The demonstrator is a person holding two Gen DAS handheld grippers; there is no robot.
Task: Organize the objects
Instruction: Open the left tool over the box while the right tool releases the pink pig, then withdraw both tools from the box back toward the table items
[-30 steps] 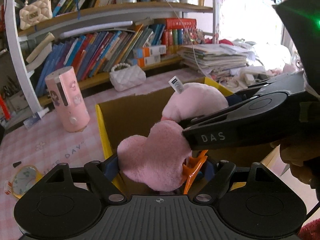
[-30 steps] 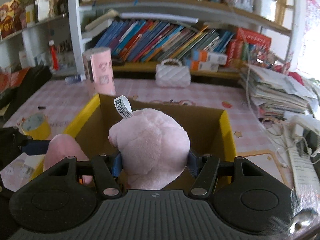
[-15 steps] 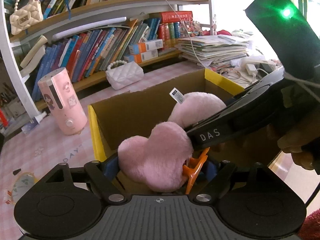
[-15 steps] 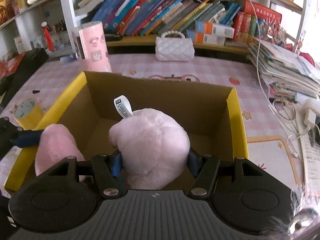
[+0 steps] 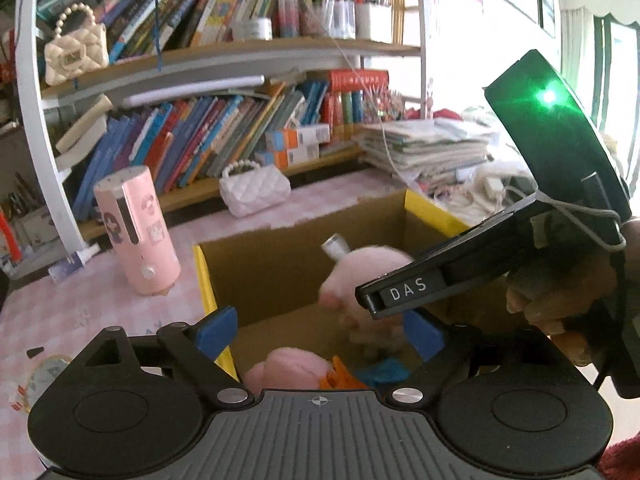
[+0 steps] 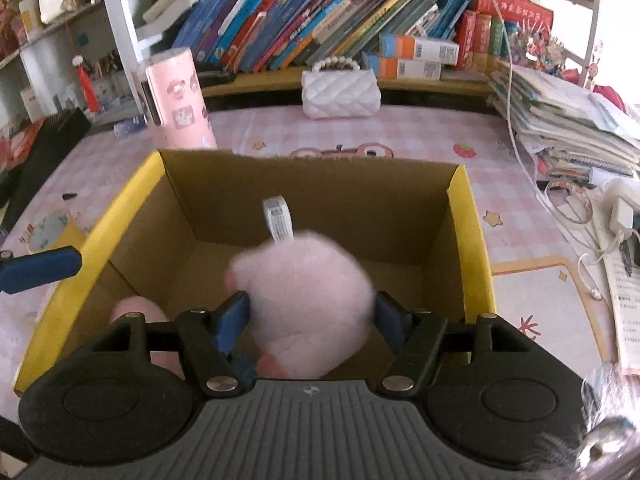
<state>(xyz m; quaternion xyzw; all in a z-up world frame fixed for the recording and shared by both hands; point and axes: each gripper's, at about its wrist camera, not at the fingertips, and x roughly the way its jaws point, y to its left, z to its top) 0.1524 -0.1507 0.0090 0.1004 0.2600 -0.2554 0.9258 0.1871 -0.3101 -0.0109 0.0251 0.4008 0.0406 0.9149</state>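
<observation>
Hanging over the open cardboard box (image 6: 436, 220), both tools sit inside its yellow-edged rim. The left hand-held gripper (image 5: 320, 332) is released, its jaws having just spread wide, and nothing is pressed between its blue pads (image 5: 216, 330); the pink lobe of the plush toy (image 5: 288, 372) lies below them on the box floor, beside an orange bit and a blue bit. The right hand-held gripper (image 6: 310, 320) has also just been widening; the blurred, rounded pink body of the toy sits between its pads with a sliver of gap on either side, so it looks let go rather than squeezed. A white tag (image 6: 278, 220) stands up from the toy.

Free room remains in the far half of the box, up to the back wall. Close by the box's far left corner stands a pink cylinder (image 6: 178, 100); a white quilted purse (image 6: 340, 94) sits farther back on the pink checked counter (image 6: 420, 132), before the bookshelf (image 6: 320, 32). A leaning stack of papers (image 6: 560, 120) and cables crowd the right side. A yellow tape roll (image 6: 52, 228) lies left of the box.
</observation>
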